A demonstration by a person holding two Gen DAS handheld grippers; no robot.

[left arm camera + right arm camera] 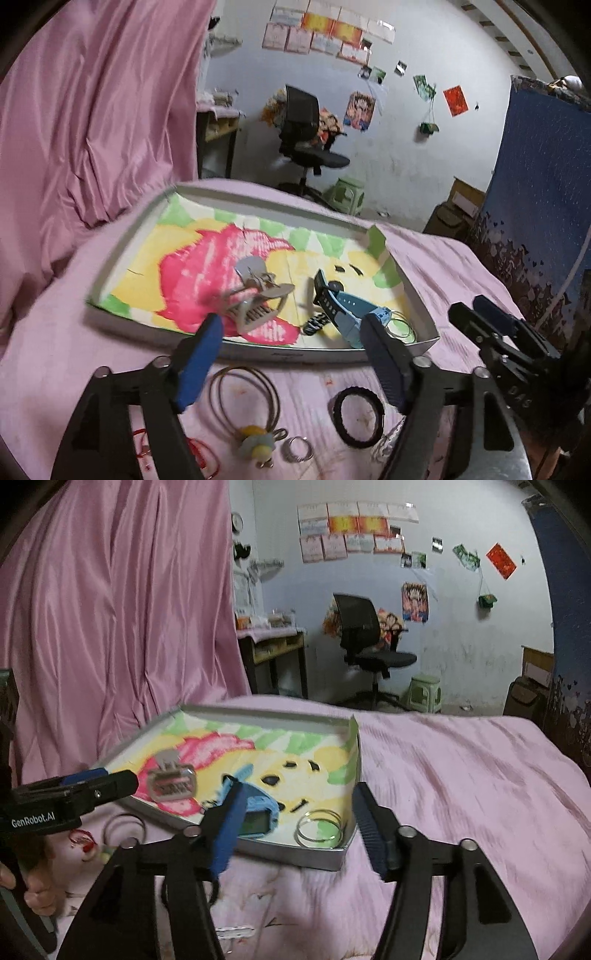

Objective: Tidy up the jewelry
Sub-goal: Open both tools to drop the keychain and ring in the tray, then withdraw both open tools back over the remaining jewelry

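Note:
A shallow white tray point(129, 236) lined with a cartoon bear picture lies on the pink bed. Inside it are a grey hair claw point(255, 295), a blue watch point(347, 310) and thin silver bangles point(319, 827). My left gripper point(291, 343) is open over the tray's near edge, empty, with the claw just past its left finger. In front of the tray lie thin gold bangles point(243, 395), a black band point(358, 415), a silver ring point(295, 448) and a pastel charm point(255, 441). My right gripper point(301, 823) is open and empty at the tray's near right corner.
Pink curtain point(92, 110) hangs close on the left. Beyond the bed stand a black office chair point(365, 642), a green stool point(424, 694) and a small desk point(273, 653). Pink bedcover point(461, 775) stretches right of the tray. A hand point(33, 886) holds the left gripper.

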